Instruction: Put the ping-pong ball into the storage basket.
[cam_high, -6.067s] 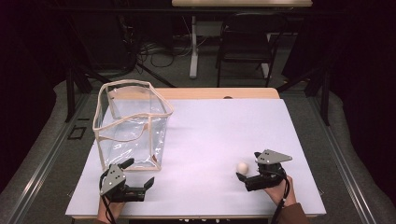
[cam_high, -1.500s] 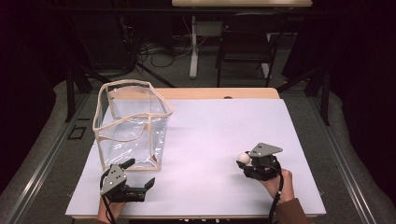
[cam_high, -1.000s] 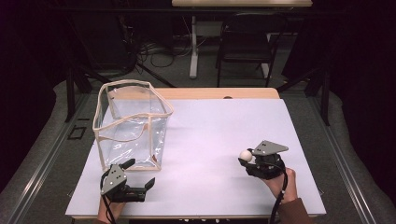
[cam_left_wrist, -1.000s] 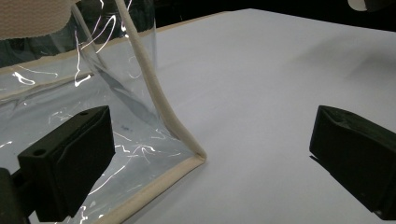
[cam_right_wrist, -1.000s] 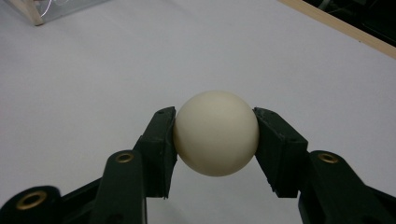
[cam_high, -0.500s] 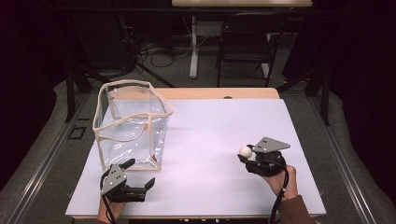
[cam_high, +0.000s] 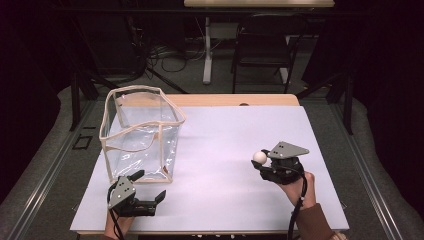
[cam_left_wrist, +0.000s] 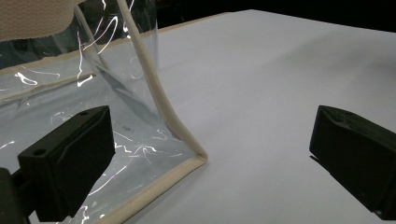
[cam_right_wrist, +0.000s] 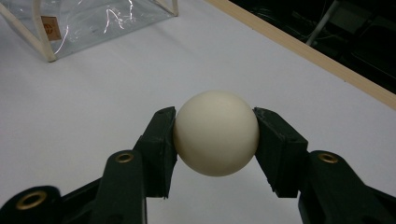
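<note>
A cream-white ball (cam_high: 259, 157) (cam_right_wrist: 215, 133) is pinched between the two black jaws of my right gripper (cam_high: 260, 161) (cam_right_wrist: 215, 140), held a little above the white table at the right. My left gripper (cam_high: 149, 186) (cam_left_wrist: 210, 163) rests near the front left edge, jaws wide apart with nothing between them. Just beyond its left jaw stands the near corner of a clear plastic bin with cream trim (cam_high: 142, 135) (cam_left_wrist: 154, 93). The bin looks empty and also appears far off in the right gripper view (cam_right_wrist: 93, 23).
The white tabletop (cam_high: 220, 130) stretches between the bin and the right gripper. A wooden strip (cam_high: 235, 100) runs along the far edge. Beyond it are a chair (cam_high: 262, 45), cables and dark floor.
My right gripper has taken hold of the ball, which earlier lay on the table beside it, and has raised it slightly up and away. The left gripper has stayed in place.
</note>
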